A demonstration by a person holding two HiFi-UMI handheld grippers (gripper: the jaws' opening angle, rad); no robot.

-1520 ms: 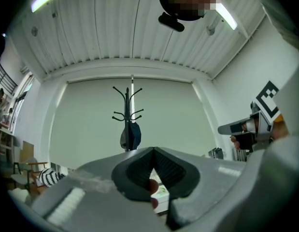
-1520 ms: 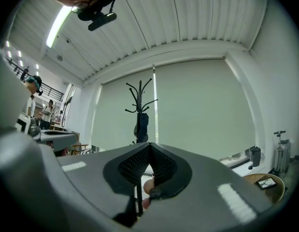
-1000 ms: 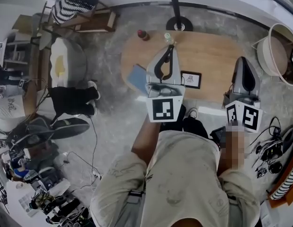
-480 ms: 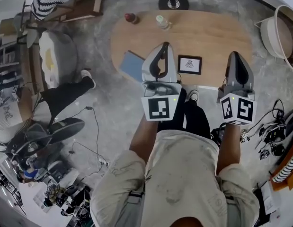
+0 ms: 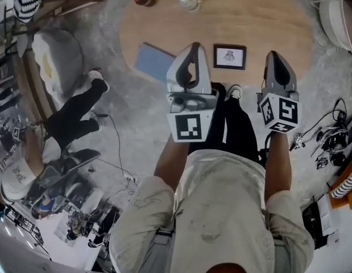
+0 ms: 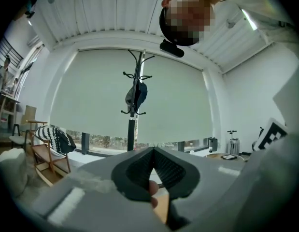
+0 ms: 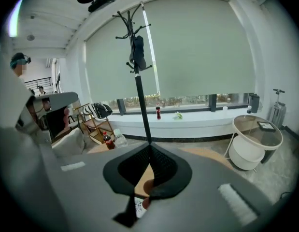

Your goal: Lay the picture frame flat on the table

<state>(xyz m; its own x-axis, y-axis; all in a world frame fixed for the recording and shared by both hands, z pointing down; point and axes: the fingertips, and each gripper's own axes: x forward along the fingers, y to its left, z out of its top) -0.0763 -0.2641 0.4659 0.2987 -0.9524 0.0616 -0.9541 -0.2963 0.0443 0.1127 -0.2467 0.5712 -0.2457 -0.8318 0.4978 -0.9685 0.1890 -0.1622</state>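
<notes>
Dead ahead of your left gripper [image 6: 153, 150], a black coat stand [image 6: 135, 95] rises against a wide window with a pale roller blind [image 6: 86, 95] drawn down. Left of it is a wooden chair [image 6: 45, 161] with a striped throw. Right of your right gripper [image 7: 150, 146], a round white side table [image 7: 248, 153] stands on grey concrete floor [image 5: 130, 129].

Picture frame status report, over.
Left gripper and right gripper shut, empty. Picture frame face-up on table, untouched. Blue book beside it, apart.
</notes>
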